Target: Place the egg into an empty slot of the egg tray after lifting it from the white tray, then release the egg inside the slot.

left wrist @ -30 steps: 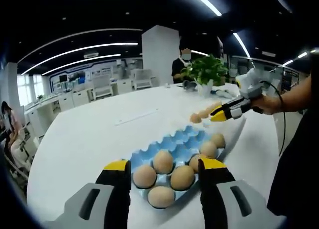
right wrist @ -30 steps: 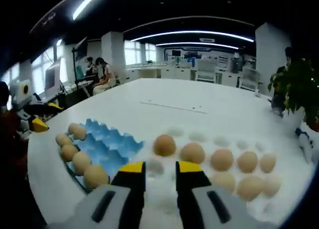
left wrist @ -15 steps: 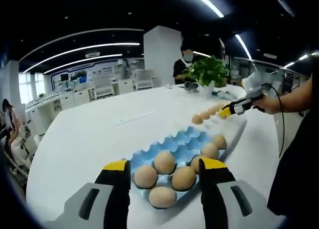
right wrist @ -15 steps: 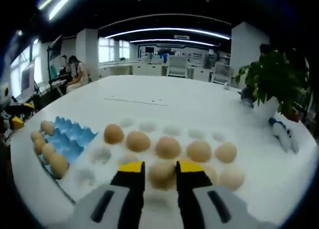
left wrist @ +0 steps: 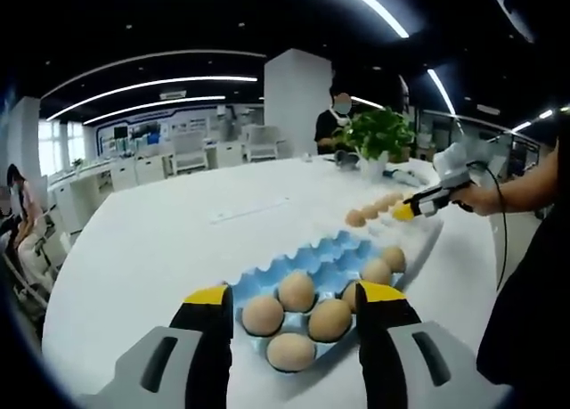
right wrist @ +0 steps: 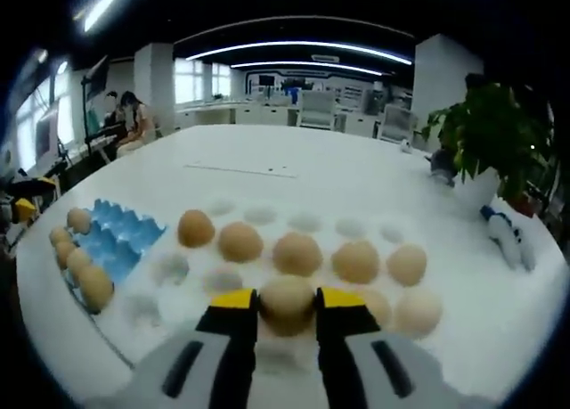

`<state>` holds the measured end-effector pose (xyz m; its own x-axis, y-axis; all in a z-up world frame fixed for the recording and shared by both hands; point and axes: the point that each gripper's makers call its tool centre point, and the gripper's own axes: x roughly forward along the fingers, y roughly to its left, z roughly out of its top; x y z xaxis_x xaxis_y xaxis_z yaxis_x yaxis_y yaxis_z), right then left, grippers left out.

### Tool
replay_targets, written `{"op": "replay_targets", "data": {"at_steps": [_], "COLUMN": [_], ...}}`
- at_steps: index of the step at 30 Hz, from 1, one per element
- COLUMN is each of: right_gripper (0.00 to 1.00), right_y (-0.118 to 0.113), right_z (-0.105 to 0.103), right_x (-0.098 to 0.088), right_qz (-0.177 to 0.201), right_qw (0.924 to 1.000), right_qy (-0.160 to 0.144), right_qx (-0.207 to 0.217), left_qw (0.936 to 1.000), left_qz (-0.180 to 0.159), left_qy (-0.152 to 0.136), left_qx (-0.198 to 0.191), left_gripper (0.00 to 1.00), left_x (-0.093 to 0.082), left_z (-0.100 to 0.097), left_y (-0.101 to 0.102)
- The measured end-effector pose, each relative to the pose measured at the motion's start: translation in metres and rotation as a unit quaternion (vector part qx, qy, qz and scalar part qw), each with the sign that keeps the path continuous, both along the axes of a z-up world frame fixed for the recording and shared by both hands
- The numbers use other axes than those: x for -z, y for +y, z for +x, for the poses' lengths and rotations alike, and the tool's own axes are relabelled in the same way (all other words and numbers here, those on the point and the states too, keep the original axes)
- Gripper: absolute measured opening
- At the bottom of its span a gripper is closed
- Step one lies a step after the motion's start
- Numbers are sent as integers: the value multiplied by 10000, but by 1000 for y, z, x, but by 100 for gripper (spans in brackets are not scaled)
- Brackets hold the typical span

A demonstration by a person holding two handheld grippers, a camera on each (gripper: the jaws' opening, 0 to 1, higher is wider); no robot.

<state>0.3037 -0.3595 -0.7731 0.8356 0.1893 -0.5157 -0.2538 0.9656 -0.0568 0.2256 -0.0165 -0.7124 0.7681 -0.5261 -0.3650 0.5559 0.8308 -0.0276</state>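
One egg [right wrist: 287, 303] sits between our right gripper [right wrist: 287, 313] jaws in the white tray [right wrist: 499, 313], grasp unclear; left gripper [left wrist: 294, 304] hangs open above the egg tray [left wrist: 331, 250]; next, we clamp and lift.

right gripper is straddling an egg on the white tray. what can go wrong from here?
1. The right gripper has its jaws close on both sides of one egg; closing hard could crack it, closing off-centre could let it slip.
2. Neighbouring eggs sit close by in the white tray; a jaw may nudge them on the lift.
3. The blue egg tray is part full, so the drop must hit an empty slot.
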Motion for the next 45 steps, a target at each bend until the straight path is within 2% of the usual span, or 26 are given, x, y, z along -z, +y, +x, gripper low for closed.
{"op": "replay_targets", "data": {"at_steps": [4,9,13,16,24,31,34,45], "right_gripper": [25,25,25,25,25,25,25,25], "right_y": [5,29,50,67,114,158,179,224], "right_z": [-2,-1,-2,-1,-7,-11,-12,-16], "right_x": [-15,-38,-42,-45,-42,-42,-43,-38], "right_qz": [125,399,396,553,734,944,950,992], "right_qw": [9998,9978,9967,9950,9891,9810,9764,9647], "right_qy": [-173,-458,-455,-481,-322,-261,-268,-137], "right_qx": [9,-284,-540,-683,-1232,-1673,-1919,-2434], "left_qw": [10000,10000,9999,9999,9999,9999,9999,9999], "left_qz": [54,71,84,87,76,56,142,147], "left_qy": [16,13,6,0,-7,58,-14,5], "left_qx": [43,64,77,88,88,78,27,68], "left_gripper": [55,56,55,55,55,55,57,56], "left_x": [2,2,1,1,1,4,3,4], "left_z": [-1,0,0,0,1,0,1,0], "left_y": [-2,-2,-3,-3,-5,-5,-2,-3]}}
